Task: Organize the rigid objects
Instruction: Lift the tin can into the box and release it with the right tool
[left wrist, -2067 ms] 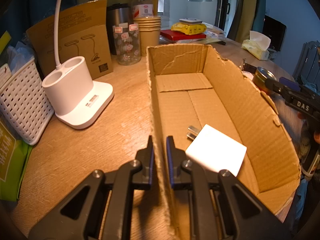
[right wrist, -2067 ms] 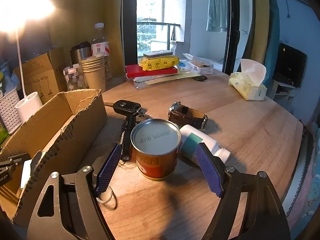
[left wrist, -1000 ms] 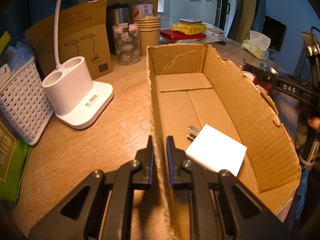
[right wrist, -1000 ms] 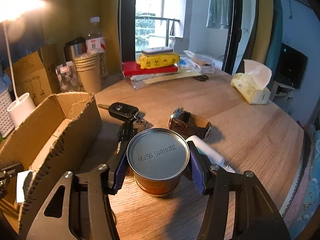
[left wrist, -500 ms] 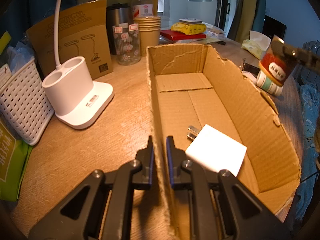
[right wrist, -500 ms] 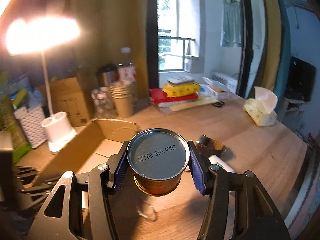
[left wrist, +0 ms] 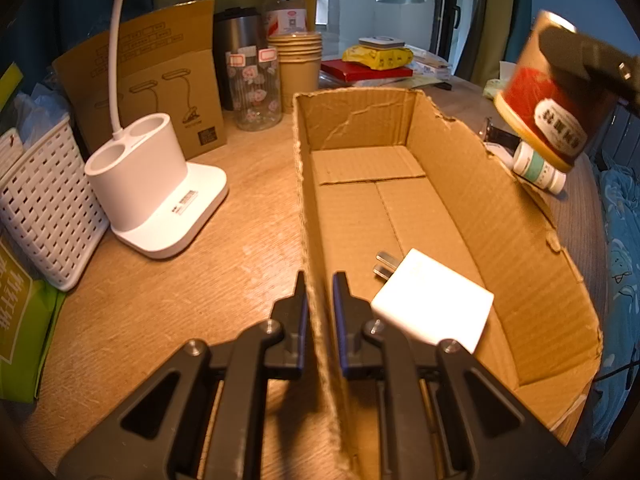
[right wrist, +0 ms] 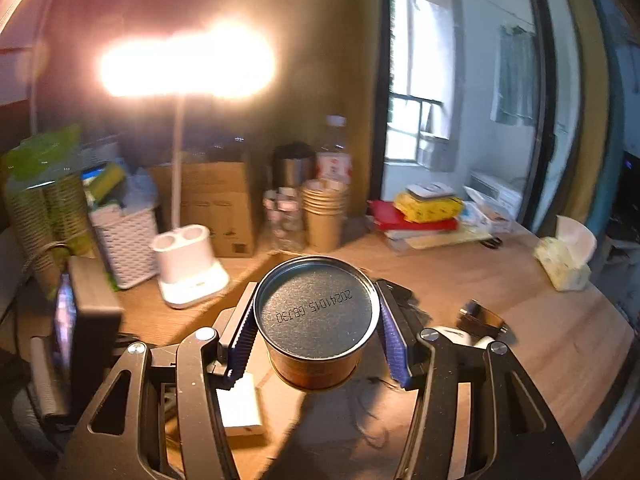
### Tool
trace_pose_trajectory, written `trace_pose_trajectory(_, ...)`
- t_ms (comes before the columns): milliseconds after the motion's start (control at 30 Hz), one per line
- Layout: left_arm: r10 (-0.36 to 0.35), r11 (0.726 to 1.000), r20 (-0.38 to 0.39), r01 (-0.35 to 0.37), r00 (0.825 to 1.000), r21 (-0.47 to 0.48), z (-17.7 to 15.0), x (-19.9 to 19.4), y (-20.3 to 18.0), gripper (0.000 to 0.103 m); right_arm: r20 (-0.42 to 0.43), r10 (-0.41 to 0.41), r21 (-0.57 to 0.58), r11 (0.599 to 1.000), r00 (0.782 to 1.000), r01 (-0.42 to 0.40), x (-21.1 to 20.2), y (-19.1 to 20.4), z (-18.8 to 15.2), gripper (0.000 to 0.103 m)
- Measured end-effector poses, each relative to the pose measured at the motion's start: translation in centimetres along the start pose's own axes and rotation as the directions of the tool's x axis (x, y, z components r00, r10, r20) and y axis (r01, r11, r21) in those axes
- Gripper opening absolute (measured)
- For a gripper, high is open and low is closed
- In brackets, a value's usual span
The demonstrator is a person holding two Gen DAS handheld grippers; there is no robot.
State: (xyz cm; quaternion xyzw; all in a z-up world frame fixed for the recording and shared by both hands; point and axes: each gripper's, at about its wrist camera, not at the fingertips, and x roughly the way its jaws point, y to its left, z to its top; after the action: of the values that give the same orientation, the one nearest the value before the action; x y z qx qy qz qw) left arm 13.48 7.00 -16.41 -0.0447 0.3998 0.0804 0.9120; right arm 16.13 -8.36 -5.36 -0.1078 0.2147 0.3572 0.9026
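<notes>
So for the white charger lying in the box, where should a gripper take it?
Across the two thin side faces of the white charger, coming from above: it lies flat on the floor of the cardboard box, prongs pointing away, and the walls block side approaches.

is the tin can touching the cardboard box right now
Apart. The left wrist view shows the tin can held in the air by the right gripper, clear above the cardboard box wall.

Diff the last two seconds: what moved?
The right tool closed on the can, lifted it off the table and carried it up over the box. The left tool stays clamped on the box wall; the charger hasn't moved.
</notes>
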Motion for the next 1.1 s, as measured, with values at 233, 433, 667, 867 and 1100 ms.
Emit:
trace_pose_trajectory(233, 0.0, 1.0, 0.0, 0.0, 1.0, 0.0, 0.0, 0.0, 0.1, 0.012, -0.053, 0.049, -0.066, 0.996, 0.997, -0.052, 2.5, 2.4, -0.6, 0.058)
trace_pose_trajectory(433, 0.0, 1.0, 0.001, 0.0, 1.0, -0.001, 0.1, 0.0, 0.1, 0.012, -0.114, 0.043, -0.059, 0.997, 0.992, -0.05, 4.9, 3.0, -1.9, 0.058)
trace_pose_trajectory(667, -0.001, 1.0, 0.001, 0.001, 1.0, -0.002, 0.1, 0.0, 0.3, 0.012, -0.154, -0.004, -0.115, 0.993, 0.988, -0.014, 6.1, 3.6, -2.9, 0.058)
trace_pose_trajectory(867, -0.001, 1.0, 0.0, 0.001, 1.0, -0.002, 0.1, 0.0, 0.3, 0.012, -0.2, -0.035, -0.173, 0.985, 0.979, 0.0, 7.1, 4.3, -3.7, 0.058)
trace_pose_trajectory(1100, 0.0, 1.0, 0.002, 0.0, 1.0, 0.0, 0.0, -0.2, 0.3, 0.012, -0.245, -0.028, -0.241, 0.97, 0.969, -0.033, 7.4, 5.0, -4.3, 0.058)
